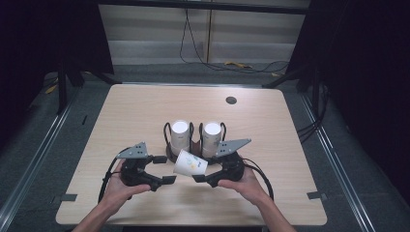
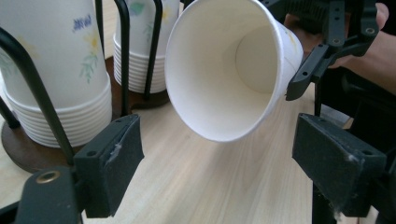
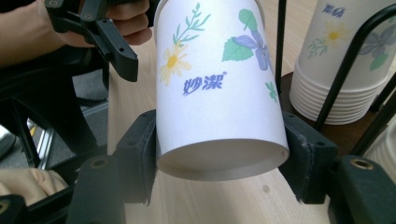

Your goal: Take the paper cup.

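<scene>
Paper stacks stand in the wire rack (image 1: 193, 145); just in front of it, my left gripper (image 1: 163, 170) waits with jaws spread and empty, facing the mouth of the loose cup (image 1: 190, 163); my right gripper (image 3: 219, 154) clamps that cup's base; pulled free, I judge, handover pending.

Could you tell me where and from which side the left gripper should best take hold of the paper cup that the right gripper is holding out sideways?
The paper cup lies tilted on its side, its base end clamped by the right gripper and its open mouth facing the left gripper. I would probably close the open left jaws across the wall just behind the rolled rim, coming straight on from the mouth side and squeezing lightly, since the thin wall may crush.
</scene>
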The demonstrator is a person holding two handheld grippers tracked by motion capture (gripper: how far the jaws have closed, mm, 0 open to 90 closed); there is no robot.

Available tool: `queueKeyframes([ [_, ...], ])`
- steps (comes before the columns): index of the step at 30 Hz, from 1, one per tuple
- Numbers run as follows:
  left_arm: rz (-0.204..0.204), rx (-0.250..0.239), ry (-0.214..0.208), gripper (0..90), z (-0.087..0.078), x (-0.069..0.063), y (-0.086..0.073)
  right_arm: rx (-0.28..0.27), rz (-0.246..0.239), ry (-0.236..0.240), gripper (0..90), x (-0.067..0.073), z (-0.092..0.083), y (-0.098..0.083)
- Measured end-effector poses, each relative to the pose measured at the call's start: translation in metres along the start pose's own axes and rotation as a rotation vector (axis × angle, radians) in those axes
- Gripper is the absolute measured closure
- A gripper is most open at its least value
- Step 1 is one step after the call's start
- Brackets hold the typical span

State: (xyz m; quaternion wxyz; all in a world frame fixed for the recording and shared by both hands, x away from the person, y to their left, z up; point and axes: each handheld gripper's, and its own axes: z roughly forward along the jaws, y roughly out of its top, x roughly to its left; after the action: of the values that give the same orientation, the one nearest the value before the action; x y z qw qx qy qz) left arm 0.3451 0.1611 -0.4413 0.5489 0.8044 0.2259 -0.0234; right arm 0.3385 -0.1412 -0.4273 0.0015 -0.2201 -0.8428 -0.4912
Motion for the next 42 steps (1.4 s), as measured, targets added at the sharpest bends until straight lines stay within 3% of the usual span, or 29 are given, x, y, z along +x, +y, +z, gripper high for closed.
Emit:
queueKeyframes([
  [9,0.029,-0.018,0.004,15.8,0.005,-0.005,0.015,-0.058,0.025,-0.002,37.2,-0.002,-0.001,-0.003],
  [16,0.01,-0.049,0.008,15.8,0.004,-0.004,0.011,-0.077,0.015,-0.008,37.2,0.001,0.003,-0.007],
  [21,-0.019,-0.059,-0.017,15.6,0.004,0.0,0.008,-0.116,0.03,0.022,37.2,0.0,0.004,-0.008],
  [37,-0.015,-0.08,-0.016,15.6,0.004,-0.001,0.008,-0.122,0.0,0.041,37.2,0.004,0.013,-0.008],
  [42,-0.016,-0.075,-0.035,15.5,0.006,-0.001,0.006,-0.121,-0.012,0.057,37.2,0.005,0.016,-0.007],
])
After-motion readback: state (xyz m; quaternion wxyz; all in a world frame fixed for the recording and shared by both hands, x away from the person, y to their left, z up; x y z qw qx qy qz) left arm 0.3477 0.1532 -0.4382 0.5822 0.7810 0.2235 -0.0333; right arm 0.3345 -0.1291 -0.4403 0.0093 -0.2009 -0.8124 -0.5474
